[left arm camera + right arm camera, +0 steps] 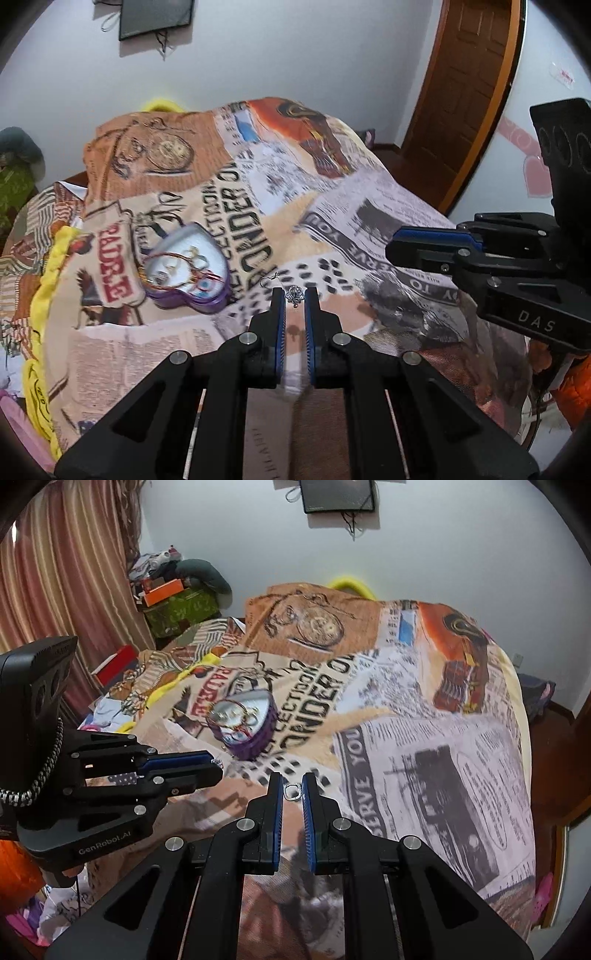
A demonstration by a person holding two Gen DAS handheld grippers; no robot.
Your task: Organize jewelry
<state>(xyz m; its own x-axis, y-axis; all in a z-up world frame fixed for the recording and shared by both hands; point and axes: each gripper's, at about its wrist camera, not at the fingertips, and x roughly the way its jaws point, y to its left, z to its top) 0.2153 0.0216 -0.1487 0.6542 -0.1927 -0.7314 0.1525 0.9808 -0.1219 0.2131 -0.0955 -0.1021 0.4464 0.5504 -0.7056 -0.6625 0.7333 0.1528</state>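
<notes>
left gripper [294, 295] pinches earring [294, 294] | right gripper [293, 789] nips what looks like a ring [293, 792] | both near heart tin [186, 264] | light, slippery, delicate; grip solid bodies

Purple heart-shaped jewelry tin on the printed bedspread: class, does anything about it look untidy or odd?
The purple heart-shaped jewelry tin lies open, with gold bangles and red cord heaped loosely inside and draping over its rim. Otherwise it sits flat and undamaged on the printed bedspread.
</notes>
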